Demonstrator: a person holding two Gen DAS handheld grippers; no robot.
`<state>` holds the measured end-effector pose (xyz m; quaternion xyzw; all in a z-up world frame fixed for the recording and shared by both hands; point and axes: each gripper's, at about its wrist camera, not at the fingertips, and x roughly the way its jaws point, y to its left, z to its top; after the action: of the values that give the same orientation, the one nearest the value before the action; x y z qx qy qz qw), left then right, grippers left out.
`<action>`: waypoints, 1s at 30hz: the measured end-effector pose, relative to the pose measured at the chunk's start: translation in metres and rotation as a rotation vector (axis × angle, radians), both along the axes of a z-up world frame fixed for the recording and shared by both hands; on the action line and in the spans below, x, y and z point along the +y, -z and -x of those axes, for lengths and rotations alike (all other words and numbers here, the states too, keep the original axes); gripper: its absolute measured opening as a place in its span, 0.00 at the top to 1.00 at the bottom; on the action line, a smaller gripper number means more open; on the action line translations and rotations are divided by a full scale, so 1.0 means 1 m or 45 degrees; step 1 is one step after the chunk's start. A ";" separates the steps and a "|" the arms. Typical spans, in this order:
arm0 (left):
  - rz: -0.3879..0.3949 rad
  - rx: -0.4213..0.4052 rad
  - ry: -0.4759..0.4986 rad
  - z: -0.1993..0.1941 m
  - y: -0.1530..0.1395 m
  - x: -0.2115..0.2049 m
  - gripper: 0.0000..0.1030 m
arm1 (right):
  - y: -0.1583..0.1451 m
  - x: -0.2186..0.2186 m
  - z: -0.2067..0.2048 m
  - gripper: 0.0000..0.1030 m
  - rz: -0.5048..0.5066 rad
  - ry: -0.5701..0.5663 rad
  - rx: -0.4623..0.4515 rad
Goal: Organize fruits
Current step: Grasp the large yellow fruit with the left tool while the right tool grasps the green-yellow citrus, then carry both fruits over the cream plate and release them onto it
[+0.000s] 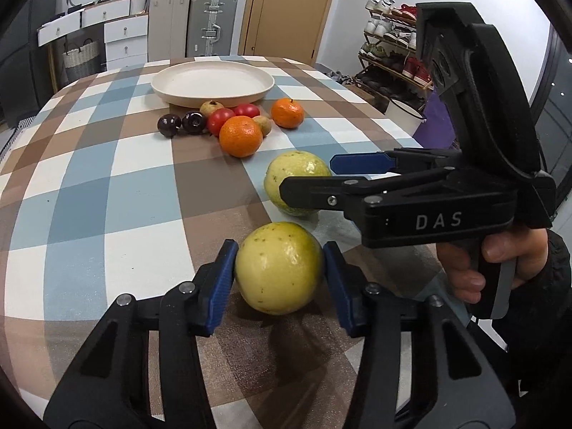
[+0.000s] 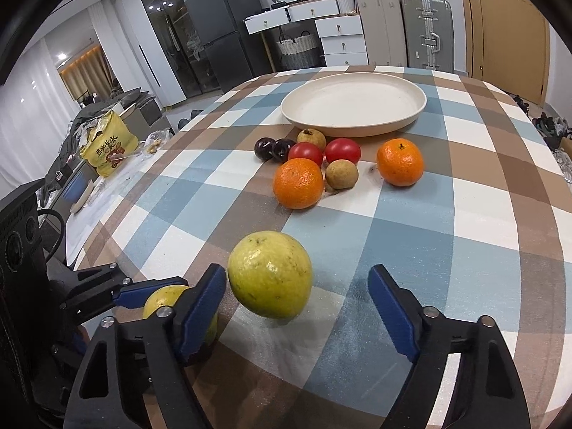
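Two yellow-green guavas lie on the checked tablecloth. My left gripper (image 1: pixel 279 273) has its blue pads against both sides of the near guava (image 1: pixel 279 268), which rests on the cloth. My right gripper (image 2: pixel 298 287) is open around the second guava (image 2: pixel 270 273); its left pad is beside the fruit and its right pad stands well apart. In the left wrist view the right gripper (image 1: pixel 305 173) straddles that guava (image 1: pixel 296 178). Further back lie two oranges (image 2: pixel 298 183), two red tomatoes (image 2: pixel 342 150), two dark plums (image 2: pixel 273 148) and small brown fruits. A cream plate (image 2: pixel 393 82) stands empty behind them.
The table's right edge (image 1: pixel 393 114) drops to a white enamel pot and a shoe rack. To the left in the right wrist view a yellow bag (image 2: pixel 107 143) sits on a side counter. Suitcases, drawers and a door stand behind the table.
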<state>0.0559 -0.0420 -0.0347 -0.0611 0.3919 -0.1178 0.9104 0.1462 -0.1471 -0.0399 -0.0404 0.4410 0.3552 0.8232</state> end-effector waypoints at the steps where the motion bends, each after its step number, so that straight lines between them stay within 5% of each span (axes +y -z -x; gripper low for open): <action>1: -0.001 -0.003 -0.005 0.001 0.000 0.001 0.55 | 0.000 0.001 0.000 0.23 -0.006 -0.003 0.002; 11: -0.004 -0.038 -0.084 0.010 -0.007 0.017 0.55 | 0.004 0.010 0.003 0.51 -0.041 -0.043 0.048; 30: -0.017 -0.188 -0.221 -0.011 -0.053 0.050 0.55 | -0.055 -0.013 -0.002 0.52 -0.151 -0.004 -0.111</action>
<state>0.0671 0.0075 0.0179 -0.0798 0.3177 -0.0402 0.9440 0.1480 -0.1604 0.0152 -0.0077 0.3827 0.3800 0.8421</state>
